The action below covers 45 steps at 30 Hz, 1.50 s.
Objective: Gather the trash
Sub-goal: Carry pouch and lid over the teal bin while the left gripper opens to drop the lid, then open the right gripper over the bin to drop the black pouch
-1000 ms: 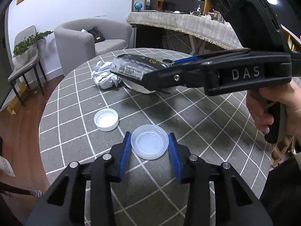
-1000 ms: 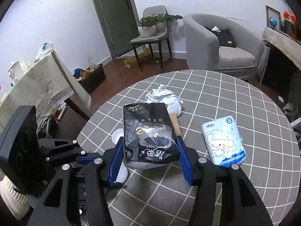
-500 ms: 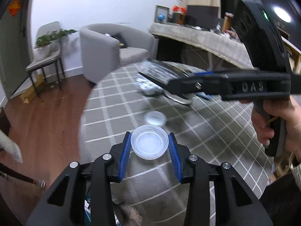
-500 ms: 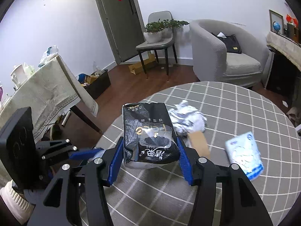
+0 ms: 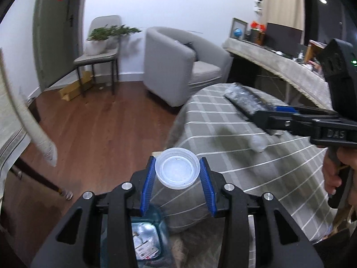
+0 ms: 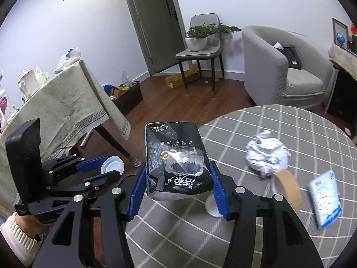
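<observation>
Both hands have swung away from the middle of the counter toward its edge, so the load is now on its way to the bin on the floor below. The left hand-held gripper pinches a clear plastic lid, about half open. The right hand-held gripper clamps an empty black tissue pack. Crumpled paper, a tape roll and a blue tissue pack are left.

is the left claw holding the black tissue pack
No, the left claw grips a clear plastic lid between its blue pads, while the black tissue pack sits in the right claw.
</observation>
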Tool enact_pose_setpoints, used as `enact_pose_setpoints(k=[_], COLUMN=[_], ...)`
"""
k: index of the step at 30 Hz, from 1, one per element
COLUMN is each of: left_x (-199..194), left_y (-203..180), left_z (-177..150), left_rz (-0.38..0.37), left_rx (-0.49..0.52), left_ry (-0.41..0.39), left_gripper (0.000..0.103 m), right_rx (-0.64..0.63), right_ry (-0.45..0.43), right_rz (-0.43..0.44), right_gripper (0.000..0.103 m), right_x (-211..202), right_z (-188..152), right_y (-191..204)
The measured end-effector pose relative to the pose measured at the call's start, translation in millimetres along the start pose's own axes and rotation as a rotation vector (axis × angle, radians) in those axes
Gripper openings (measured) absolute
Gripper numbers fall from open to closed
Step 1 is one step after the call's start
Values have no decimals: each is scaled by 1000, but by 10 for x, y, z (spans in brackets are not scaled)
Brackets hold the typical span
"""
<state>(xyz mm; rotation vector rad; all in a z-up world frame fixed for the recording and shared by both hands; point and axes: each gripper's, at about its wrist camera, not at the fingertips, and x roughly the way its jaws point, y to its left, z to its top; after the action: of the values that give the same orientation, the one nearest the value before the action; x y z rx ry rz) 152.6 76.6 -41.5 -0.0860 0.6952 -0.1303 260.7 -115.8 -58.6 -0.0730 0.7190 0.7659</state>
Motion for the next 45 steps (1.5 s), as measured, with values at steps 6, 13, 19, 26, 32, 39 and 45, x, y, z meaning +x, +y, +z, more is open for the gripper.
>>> enact_pose_setpoints(k=[6, 13, 19, 26, 32, 39, 45], left_x=[23, 72, 136, 258, 251, 186, 44], left_y=[351, 691, 925, 1128, 1237, 1362, 1447], left_z=[-162, -341, -576, -835, -974, -1004, -937], left_rz=[80, 119, 127, 130, 127, 126, 144], left_rx=[-42, -83, -121, -149, -162, -177, -187], left_ry=[84, 180, 273, 398, 470, 464, 409], left_gripper=[42, 42, 42, 42, 45, 59, 62], right_rx=[-23, -50, -94, -110, -119, -130, -134], right_ry=[5, 12, 40, 62, 99, 142, 190], right_rz=[30, 78, 76, 102, 112, 116, 109], right_gripper=[55, 55, 55, 55, 55, 55, 55], right_x=[146, 347, 560, 783, 992, 1177, 1351], right_z=[65, 124, 130, 130, 93, 29, -50], right_y=[237, 597, 857, 1080, 1230, 1353, 1409])
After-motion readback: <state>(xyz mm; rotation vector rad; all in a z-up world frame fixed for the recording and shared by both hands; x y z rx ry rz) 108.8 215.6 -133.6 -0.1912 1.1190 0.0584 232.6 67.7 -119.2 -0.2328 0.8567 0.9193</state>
